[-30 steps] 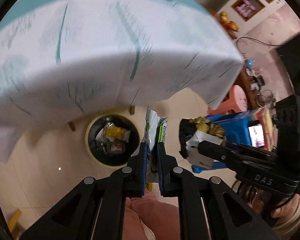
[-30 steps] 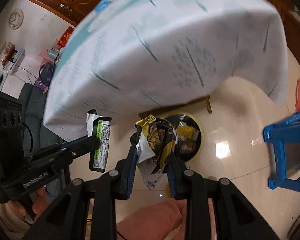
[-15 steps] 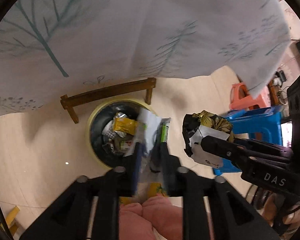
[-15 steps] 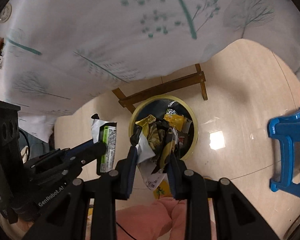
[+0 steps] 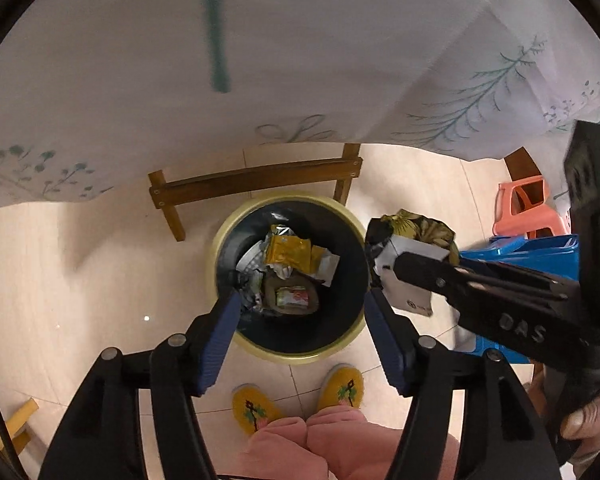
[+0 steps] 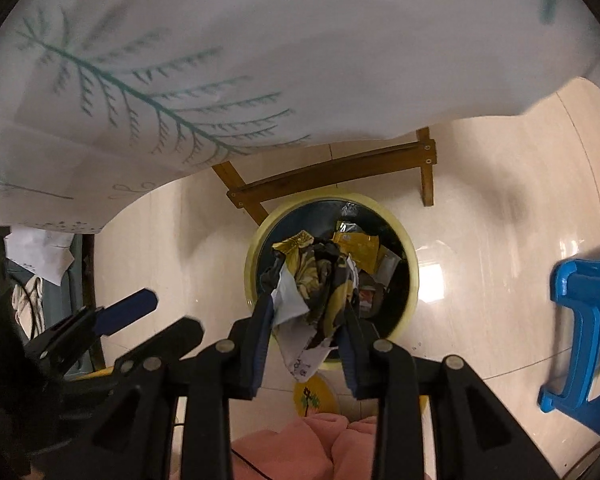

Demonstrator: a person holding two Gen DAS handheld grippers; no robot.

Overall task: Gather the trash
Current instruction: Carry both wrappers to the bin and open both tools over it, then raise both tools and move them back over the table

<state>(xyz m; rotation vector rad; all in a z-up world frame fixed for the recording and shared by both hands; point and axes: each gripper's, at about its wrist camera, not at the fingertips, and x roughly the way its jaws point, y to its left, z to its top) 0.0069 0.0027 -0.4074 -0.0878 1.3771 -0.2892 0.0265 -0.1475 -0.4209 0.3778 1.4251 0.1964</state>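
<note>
Jaws spread empty on your left gripper (image 5: pixel 300 330); your right gripper (image 6: pixel 306 334) grasps the crumpled gold-and-black wrapper (image 6: pixel 316 280): centre it over the yellow-rimmed round bin (image 6: pixel 410 248), then release.

A: Both fisheye views are dim and warm. A bright glare patch sits on the glossy floor tiles (image 6: pixel 430 282) beside the trash bin (image 6: pixel 410 256).

B: The tablecloth (image 5: pixel 300 60) overhead looks soft and smeared, its green stripe blurred. Black vignette rings every edge, and straight lines bow outward there.
</note>
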